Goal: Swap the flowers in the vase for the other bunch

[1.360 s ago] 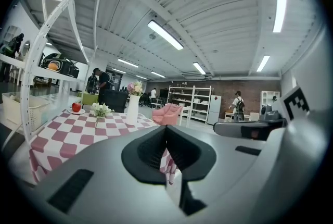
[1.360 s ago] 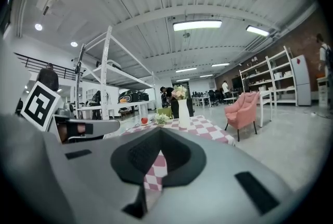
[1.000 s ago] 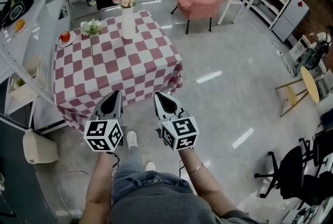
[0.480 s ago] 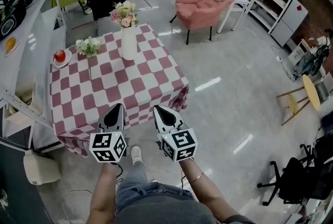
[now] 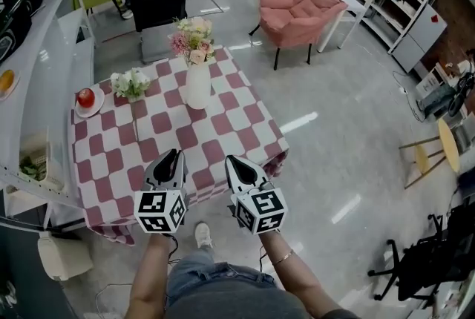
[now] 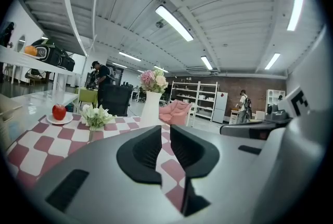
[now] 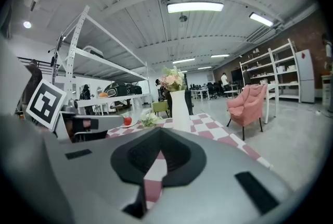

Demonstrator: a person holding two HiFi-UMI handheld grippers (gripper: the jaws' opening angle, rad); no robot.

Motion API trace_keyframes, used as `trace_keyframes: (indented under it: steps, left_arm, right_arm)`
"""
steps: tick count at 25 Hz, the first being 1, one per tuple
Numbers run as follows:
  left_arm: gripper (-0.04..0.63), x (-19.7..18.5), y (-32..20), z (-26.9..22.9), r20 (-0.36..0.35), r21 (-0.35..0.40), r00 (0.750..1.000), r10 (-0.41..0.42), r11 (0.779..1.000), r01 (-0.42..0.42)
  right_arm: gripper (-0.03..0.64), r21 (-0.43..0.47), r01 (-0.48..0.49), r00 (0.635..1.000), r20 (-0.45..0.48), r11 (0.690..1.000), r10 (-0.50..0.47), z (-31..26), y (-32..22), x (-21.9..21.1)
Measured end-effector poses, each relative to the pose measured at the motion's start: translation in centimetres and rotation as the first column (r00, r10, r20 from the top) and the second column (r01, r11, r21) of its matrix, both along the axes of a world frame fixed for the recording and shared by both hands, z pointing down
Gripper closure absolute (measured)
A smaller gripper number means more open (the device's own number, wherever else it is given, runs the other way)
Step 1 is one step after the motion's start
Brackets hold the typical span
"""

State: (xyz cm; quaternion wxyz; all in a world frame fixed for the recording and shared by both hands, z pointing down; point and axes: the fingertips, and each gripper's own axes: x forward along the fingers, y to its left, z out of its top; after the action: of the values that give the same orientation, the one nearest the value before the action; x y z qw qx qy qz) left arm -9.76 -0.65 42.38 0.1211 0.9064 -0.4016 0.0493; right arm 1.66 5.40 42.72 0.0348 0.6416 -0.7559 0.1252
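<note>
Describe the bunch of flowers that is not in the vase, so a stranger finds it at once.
Find the table with the red-and-white checked cloth. Between its tall white vase of pink flowers and the white plate with a red apple is a low bunch of white flowers. Only this bunch is white.

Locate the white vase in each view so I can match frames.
Head view: white vase left of centre, upper half.
Left gripper view: white vase near centre, slightly left.
Right gripper view: white vase near centre, slightly right.
Shared landmark: pink armchair, right of the vase in all three.
</note>
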Motion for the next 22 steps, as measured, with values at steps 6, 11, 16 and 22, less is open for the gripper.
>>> trace_keyframes:
  steps: [6,11,16,22]
  left_arm:
    - [0.527,0.3,-4.7,0.0,0.014,0.006,1.0,0.026,1.0,-0.027]
    - [0.513,1.2,-7.2,-0.5,0.025,0.025,0.998,0.055,0.998,-0.056]
    - [0.487,2.8,-8.6,-0.5,0.026,0.029,0.996,0.086,0.996,-0.087]
    - [0.446,4.3,-10.8,-0.5,0.034,0.035,0.997,0.074,0.997,-0.075]
  right_arm:
    - [0.607,-0.012,-0.018,1.0,-0.005,1.0,0.018,0.1,-5.0,-0.1]
    - [0.607,-0.017,-0.042,0.999,-0.016,0.999,0.042,-0.2,-7.5,0.1]
    - [0.606,-0.02,-0.06,0.998,-0.021,0.998,0.059,-0.2,-8.7,0.8]
    - [0.607,-0.023,-0.062,0.998,-0.023,0.998,0.061,0.1,-10.0,2.1]
